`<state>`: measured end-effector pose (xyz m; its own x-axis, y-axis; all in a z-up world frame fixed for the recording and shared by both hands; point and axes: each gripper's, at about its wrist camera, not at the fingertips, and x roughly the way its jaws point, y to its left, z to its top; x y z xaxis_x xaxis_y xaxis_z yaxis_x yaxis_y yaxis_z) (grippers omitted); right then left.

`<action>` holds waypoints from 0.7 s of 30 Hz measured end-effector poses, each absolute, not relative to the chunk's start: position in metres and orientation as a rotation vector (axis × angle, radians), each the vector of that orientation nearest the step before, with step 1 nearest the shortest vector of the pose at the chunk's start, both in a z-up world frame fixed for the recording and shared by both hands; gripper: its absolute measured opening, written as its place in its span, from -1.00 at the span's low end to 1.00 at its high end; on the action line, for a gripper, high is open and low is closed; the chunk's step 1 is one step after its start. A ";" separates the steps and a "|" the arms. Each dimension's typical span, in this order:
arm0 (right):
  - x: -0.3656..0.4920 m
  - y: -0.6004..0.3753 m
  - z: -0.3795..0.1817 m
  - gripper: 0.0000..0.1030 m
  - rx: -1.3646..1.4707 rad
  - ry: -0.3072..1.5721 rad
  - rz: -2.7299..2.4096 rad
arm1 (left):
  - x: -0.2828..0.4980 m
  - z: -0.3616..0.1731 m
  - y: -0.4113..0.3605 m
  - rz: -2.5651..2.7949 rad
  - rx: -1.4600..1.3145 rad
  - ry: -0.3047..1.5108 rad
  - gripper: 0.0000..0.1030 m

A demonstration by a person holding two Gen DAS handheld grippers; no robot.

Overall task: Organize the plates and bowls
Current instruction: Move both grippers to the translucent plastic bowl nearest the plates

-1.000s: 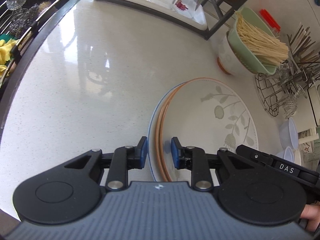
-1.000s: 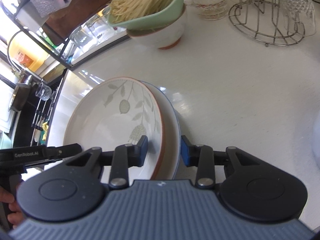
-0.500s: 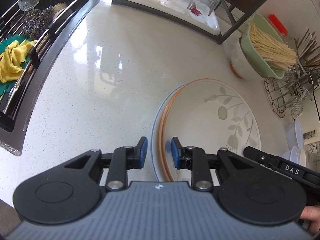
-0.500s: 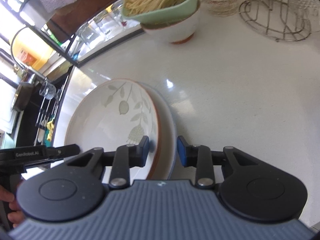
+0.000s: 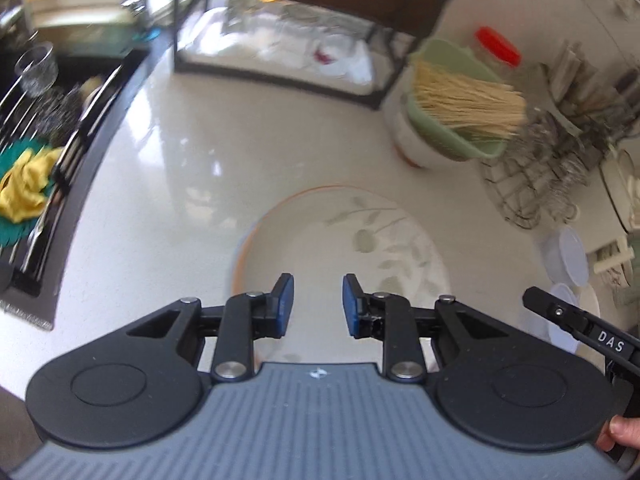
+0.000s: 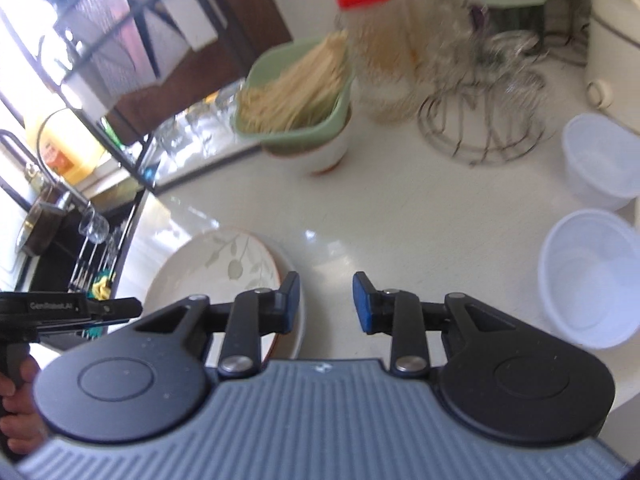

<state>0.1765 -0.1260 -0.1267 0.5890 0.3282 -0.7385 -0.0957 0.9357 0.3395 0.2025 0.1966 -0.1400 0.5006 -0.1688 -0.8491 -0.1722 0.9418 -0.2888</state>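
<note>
Two stacked plates lie flat on the white counter, the top one a leaf-patterned plate (image 5: 360,236) with an orange rim, also in the right wrist view (image 6: 208,272). My left gripper (image 5: 316,304) hovers above the stack's near side, open, with nothing between its blue pads. Beyond the stack's right edge my right gripper (image 6: 326,302) hangs over bare counter, open and empty. A white bowl (image 5: 408,144) with an orange foot carries a green dish (image 5: 460,144) of dry noodles.
Two clear plastic bowls (image 6: 588,280) stand to the right, and a wire rack (image 5: 532,184) with glasses at the back right. A black-framed tray (image 5: 280,52) of glasses lies at the back. The sink (image 5: 40,140) with a yellow cloth is on the left. A hand (image 6: 20,400) holds the other gripper's handle.
Both grippers have risen off the plate stack, whose rims were between their pads before. The plates stay on the counter and look smaller and farther.
</note>
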 end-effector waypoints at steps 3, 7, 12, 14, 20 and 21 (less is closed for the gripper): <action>0.170 -0.138 -0.116 -0.37 0.274 0.873 0.226 | 0.211 -0.129 0.168 -0.066 -0.343 1.038 -0.43; 0.161 -0.155 -0.110 -0.37 0.271 0.835 0.188 | 0.222 -0.120 0.132 -0.123 -0.286 1.010 -0.43; 0.151 -0.188 -0.109 -0.37 0.278 0.814 0.118 | 0.234 -0.121 0.082 -0.200 -0.230 1.017 -0.43; 0.145 -0.204 -0.110 -0.37 0.284 0.810 0.085 | 0.240 -0.125 0.065 -0.226 -0.229 1.027 -0.43; 0.130 -0.251 -0.117 -0.34 0.314 0.816 -0.009 | 0.257 -0.140 0.005 -0.314 -0.201 1.060 -0.37; 0.129 -0.258 -0.118 -0.34 0.322 0.822 -0.014 | 0.260 -0.143 -0.003 -0.328 -0.206 1.070 -0.33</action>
